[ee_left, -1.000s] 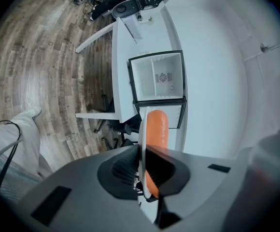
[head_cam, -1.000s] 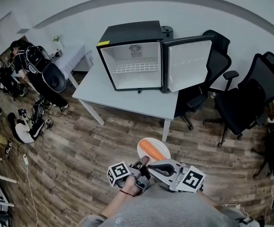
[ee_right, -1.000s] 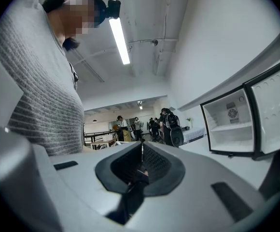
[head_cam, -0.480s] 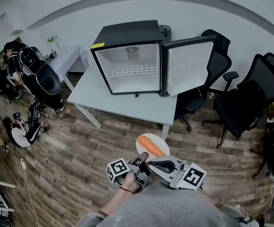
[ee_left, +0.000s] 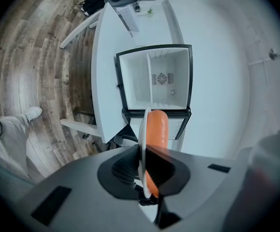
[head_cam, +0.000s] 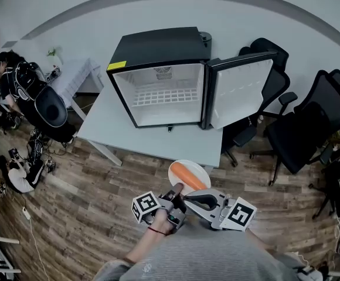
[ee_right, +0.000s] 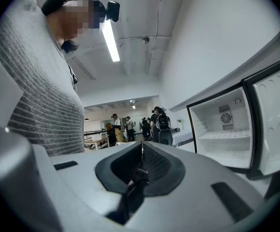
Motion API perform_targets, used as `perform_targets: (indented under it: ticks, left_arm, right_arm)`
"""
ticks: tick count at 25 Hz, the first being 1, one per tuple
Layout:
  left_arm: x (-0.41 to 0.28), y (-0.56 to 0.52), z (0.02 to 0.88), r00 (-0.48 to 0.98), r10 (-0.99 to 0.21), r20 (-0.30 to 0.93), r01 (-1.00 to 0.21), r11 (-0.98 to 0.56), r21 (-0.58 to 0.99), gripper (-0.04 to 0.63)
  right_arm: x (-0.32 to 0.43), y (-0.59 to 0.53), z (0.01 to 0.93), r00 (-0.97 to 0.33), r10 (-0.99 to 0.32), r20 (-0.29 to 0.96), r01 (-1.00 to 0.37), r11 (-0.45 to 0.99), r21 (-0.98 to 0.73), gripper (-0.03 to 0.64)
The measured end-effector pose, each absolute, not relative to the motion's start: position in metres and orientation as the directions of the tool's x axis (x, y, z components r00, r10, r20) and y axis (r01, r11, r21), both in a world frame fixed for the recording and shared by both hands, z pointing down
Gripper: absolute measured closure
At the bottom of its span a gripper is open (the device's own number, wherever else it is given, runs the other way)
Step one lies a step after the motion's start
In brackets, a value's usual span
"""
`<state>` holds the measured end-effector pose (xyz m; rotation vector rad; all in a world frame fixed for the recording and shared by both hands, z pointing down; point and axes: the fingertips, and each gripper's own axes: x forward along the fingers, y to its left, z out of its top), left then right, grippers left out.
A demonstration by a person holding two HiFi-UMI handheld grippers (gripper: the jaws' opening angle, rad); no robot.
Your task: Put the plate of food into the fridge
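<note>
The black mini fridge [head_cam: 158, 81] stands on a white table [head_cam: 108, 130] with its door [head_cam: 240, 92] swung open to the right; its white inside with one wire shelf holds nothing. A white plate [head_cam: 198, 171] carrying a long orange piece of food [head_cam: 186, 177] hangs just short of the table's near edge. My left gripper [head_cam: 179, 191] is shut on the plate's near rim; in the left gripper view the plate [ee_left: 141, 139] and food [ee_left: 156, 129] point at the fridge [ee_left: 154, 79]. My right gripper [head_cam: 189, 201] lies beside it, aimed leftward, shut on nothing [ee_right: 141, 166].
Black office chairs [head_cam: 302, 127] [head_cam: 258, 69] stand right of the table, one behind the open door. At the left are a second white table [head_cam: 79, 75], a seated person [head_cam: 29, 84] and gear on the wood floor. More people [ee_right: 154, 124] stand far off.
The fridge and table have drawn nearer and look larger. The plate, still held by the left gripper, has come up close to the table's near edge.
</note>
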<state>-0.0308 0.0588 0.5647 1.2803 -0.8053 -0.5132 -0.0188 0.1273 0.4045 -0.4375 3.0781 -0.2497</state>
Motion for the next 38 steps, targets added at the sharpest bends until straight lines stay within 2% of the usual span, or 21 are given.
perform_targets:
  ticks: [19,31,38]
  left_arm:
    - [-0.11,-0.079,0.562,0.646,-0.733,0.212,-0.075,0.215,0.974,0.563]
    - [-0.117,-0.111,0.567,0.661,-0.725,0.196,-0.049,0.22,0.974,0.563]
    - [-0.107,-0.12,0.57,0.635,-0.742,0.215,-0.043,0.244,0.969,0.561]
  right_arm:
    - [-0.098,-0.004,0.404,-0.954,-0.299,-0.001,-0.295,0.942,-0.162,0.601]
    - [-0.106,-0.036,0.412,-0.945,-0.327,0.015,-0.324,0.927,-0.188,0.601]
    - [-0.094,-0.052,0.412,-0.955,-0.296,0.024,-0.295,0.935,-0.199,0.601]
